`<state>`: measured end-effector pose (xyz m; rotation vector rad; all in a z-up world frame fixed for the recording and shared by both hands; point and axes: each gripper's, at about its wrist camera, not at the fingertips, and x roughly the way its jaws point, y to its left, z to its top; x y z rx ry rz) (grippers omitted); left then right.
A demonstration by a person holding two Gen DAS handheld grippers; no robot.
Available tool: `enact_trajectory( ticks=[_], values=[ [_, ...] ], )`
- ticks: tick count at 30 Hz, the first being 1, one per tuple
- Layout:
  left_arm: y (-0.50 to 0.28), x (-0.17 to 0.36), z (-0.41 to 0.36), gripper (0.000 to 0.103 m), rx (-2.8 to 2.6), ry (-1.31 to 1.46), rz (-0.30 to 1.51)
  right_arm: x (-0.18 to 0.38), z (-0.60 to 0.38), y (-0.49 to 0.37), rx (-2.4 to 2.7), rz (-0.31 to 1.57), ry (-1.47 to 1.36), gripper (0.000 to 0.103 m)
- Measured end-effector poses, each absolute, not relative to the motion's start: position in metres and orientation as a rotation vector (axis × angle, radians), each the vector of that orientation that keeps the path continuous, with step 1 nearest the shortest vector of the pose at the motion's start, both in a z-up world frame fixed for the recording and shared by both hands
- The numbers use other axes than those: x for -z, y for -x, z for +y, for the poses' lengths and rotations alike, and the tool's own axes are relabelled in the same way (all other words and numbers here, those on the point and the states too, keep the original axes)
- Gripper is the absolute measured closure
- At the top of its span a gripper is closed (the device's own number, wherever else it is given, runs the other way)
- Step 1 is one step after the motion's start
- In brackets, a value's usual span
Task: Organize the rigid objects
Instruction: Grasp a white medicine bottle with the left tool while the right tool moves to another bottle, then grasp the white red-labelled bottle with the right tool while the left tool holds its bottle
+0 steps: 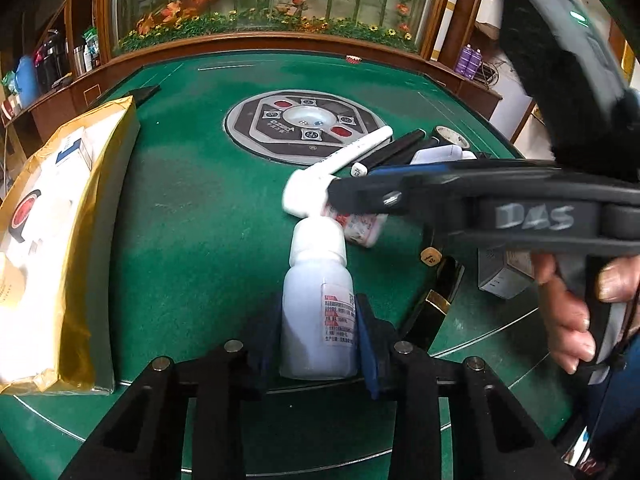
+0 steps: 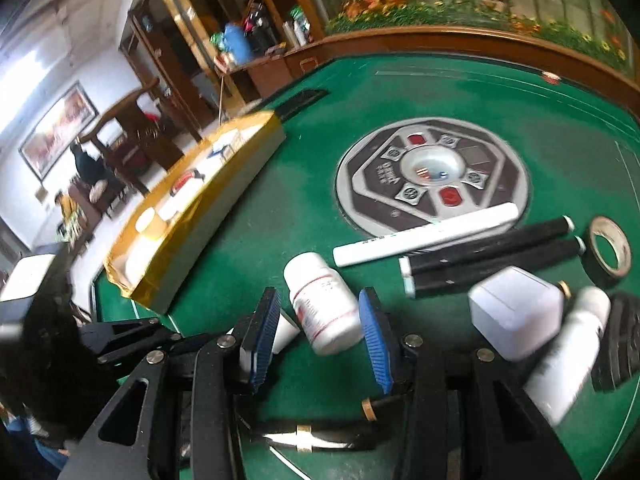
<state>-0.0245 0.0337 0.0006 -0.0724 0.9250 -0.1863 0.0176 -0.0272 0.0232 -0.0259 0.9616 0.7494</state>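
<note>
Left tongs (image 1: 318,332) are clenched on a white bottle (image 1: 318,300), blue pads pressed to its sides, bottle lying with its cap pointing toward the round grey panel (image 1: 306,122) at the centre of the desk (image 1: 200,200). Right tongs (image 2: 318,340) hang released, spread either side of a second, smaller white bottle (image 2: 326,304) lying just short of that panel.

Here's the worry: the two tools crowd each other, and the held bottle's cap sits nearly against a white cap-shaped piece (image 1: 304,196). Push forward and that clutter near the panel, the white marker (image 2: 428,236) and black tubes (image 2: 492,256), likely scatters. Smooth round plastic could also roll or squirt out if the right tongs close off-centre.
</note>
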Motion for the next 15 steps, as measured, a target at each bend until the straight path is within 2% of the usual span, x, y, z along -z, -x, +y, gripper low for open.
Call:
enact_trajectory(
  ticks=[4,5,6,8,11,15],
  values=[
    [0.025,0.0,0.03,0.067,0.178,0.038,0.929,-0.014,-0.021,-0.023,-0.743,1.003,0.044,0.063],
    [0.025,0.0,0.027,0.064,0.174,0.017,0.931,-0.014,-0.021,-0.023,-0.745,1.0,0.044,0.064],
    [0.025,0.0,0.022,0.056,0.179,-0.009,0.933,-0.013,-0.022,-0.022,-0.748,0.992,0.052,0.064],
    [0.025,0.001,0.015,0.052,0.187,-0.054,0.937,-0.013,-0.023,-0.022,-0.75,0.986,0.049,0.064],
    [0.026,0.0,0.015,0.052,0.177,-0.049,0.936,-0.011,-0.024,-0.023,-0.758,0.976,0.025,0.064],
    [0.026,0.0,0.016,0.058,0.161,-0.046,0.935,0.0,-0.023,-0.031,-0.761,1.026,-0.023,0.064]
  ],
)
